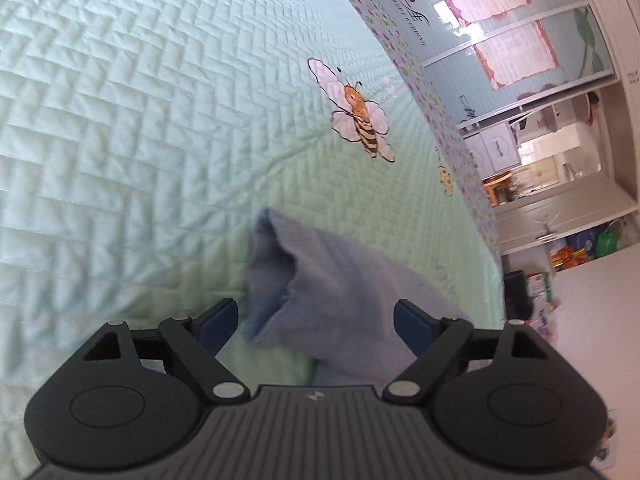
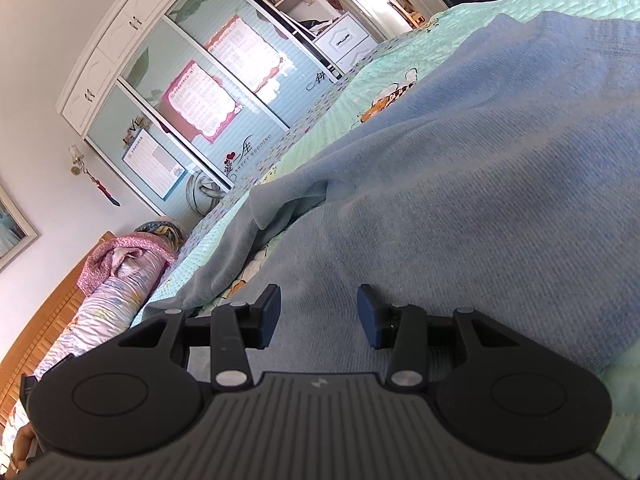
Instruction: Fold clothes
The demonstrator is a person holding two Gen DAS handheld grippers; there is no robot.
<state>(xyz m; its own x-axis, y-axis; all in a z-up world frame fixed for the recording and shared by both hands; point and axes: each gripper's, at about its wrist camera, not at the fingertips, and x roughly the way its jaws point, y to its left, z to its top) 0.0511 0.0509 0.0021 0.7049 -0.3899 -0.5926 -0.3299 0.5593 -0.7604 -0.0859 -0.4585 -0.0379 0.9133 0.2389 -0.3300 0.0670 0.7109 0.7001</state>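
While your left gripper point(image 1: 316, 320) stands with its jaws wide apart, a bunched end of the blue garment point(image 1: 320, 280) lies between the pads, unpressed, on the mint quilted bedspread point(image 1: 140, 140). A bee motif point(image 1: 358, 114) sits farther off, to the right. Your right gripper point(image 2: 318, 312), jaws partly apart and clamped on nothing, hangs low over the garment's broad spread. Far left of it: a rolled floral quilt point(image 2: 120, 280) by the wooden headboard point(image 2: 40, 312); beyond the bed, a white wardrobe point(image 2: 132, 32).
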